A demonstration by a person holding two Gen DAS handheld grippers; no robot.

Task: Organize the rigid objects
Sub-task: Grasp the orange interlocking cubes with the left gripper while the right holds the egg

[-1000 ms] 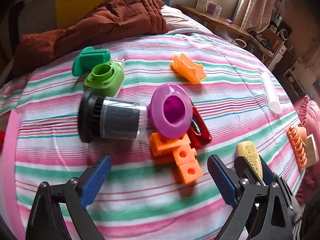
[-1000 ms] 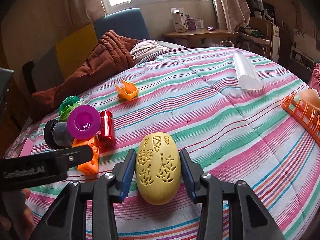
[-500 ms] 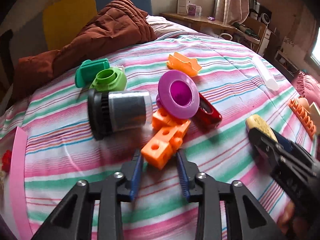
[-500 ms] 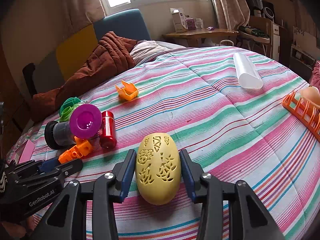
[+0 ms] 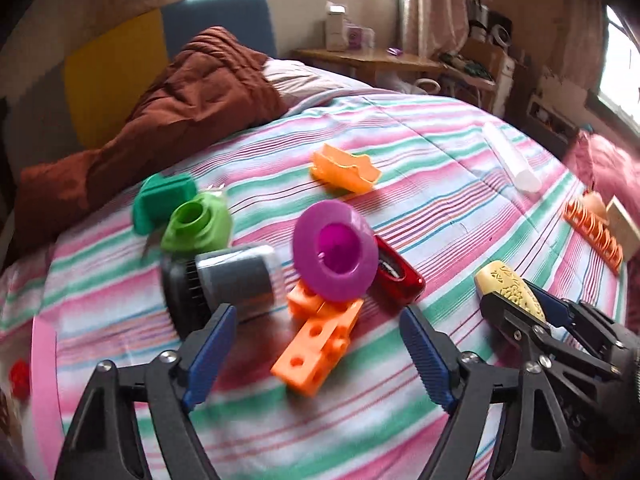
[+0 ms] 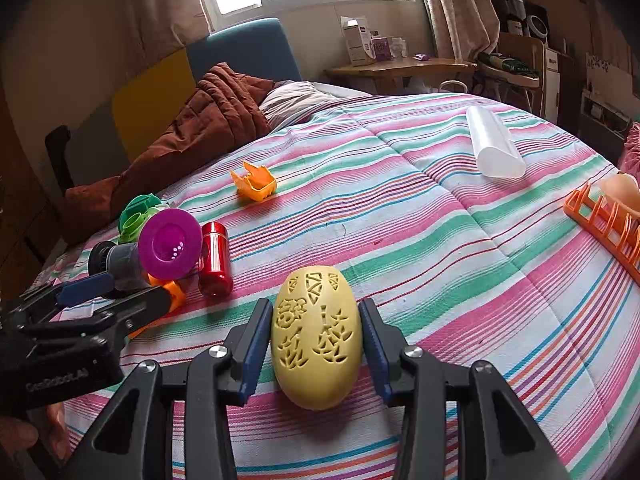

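Observation:
My left gripper (image 5: pixel 318 356) is open over the striped bed, its fingers on either side of an orange block piece (image 5: pixel 316 350) that lies free. Behind it lie a purple funnel (image 5: pixel 334 250), a grey and black cylinder (image 5: pixel 224 280), a red case (image 5: pixel 398 278) and green pieces (image 5: pixel 196 224). My right gripper (image 6: pixel 316 344) is shut on a yellow carved egg-shaped case (image 6: pixel 316 336), just above the bedspread. That case shows at the right in the left wrist view (image 5: pixel 508 286). The left gripper shows at the lower left in the right wrist view (image 6: pixel 120 300).
An orange crown-shaped piece (image 5: pixel 346 168) lies further back. A white tube (image 6: pixel 494 148) lies at the far right. An orange rack (image 6: pixel 604 224) sits at the right edge. A brown blanket (image 5: pixel 168 108) is bunched at the headboard. A pink strip (image 5: pixel 42 368) lies at the left.
My left gripper closed around the orange block piece, then opened wide again. The piece has turned and lies more diagonal. The right gripper holds the yellow case still.

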